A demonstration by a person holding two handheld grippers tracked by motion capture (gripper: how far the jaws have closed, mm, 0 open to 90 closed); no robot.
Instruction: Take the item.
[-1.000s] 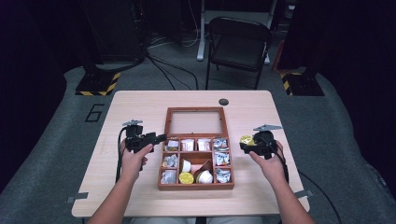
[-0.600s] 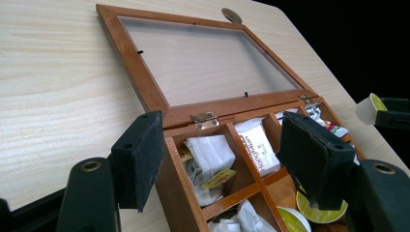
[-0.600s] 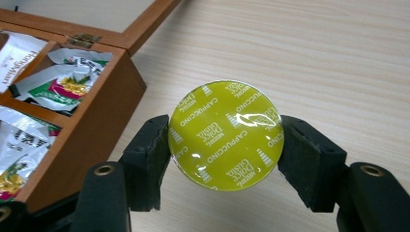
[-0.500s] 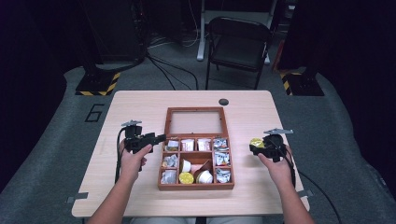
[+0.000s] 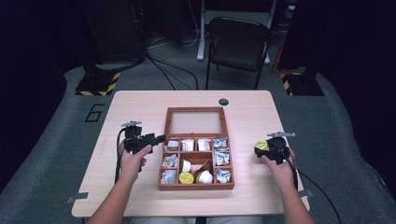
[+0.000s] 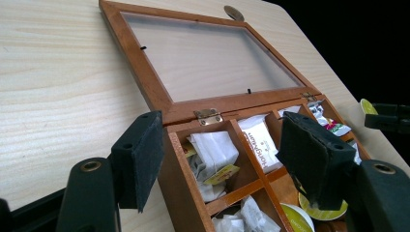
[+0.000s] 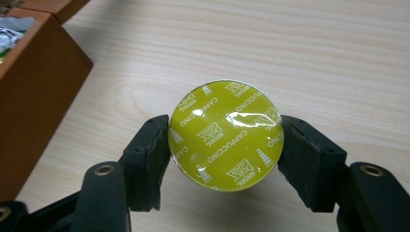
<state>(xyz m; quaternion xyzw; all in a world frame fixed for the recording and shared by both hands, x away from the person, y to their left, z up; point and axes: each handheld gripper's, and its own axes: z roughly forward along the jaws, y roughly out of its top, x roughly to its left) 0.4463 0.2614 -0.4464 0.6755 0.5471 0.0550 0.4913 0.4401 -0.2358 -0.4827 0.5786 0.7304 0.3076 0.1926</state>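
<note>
Right gripper [image 7: 225, 162] is clamping a round yellow-green foil-lidded capsule [image 7: 226, 135] by its rim, jaws roughly half apart, hovering over bare table [image 7: 300, 53] right of the wooden box [image 5: 196, 185]; lowering it flat before letting go is likely safest — the glossy lid looks slippery; left gripper [image 6: 225, 159] is gaping half-open astride the box's corner wall, gripping nothing; paper sachets are sitting inside.

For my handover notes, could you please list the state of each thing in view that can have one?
Wooden box: open, lid laid flat back.
Yellow capsule: sealed, gripped beside the box.
Right hand-held gripper: shut on the capsule.
Left hand-held gripper: open, straddling the box's corner.
</note>
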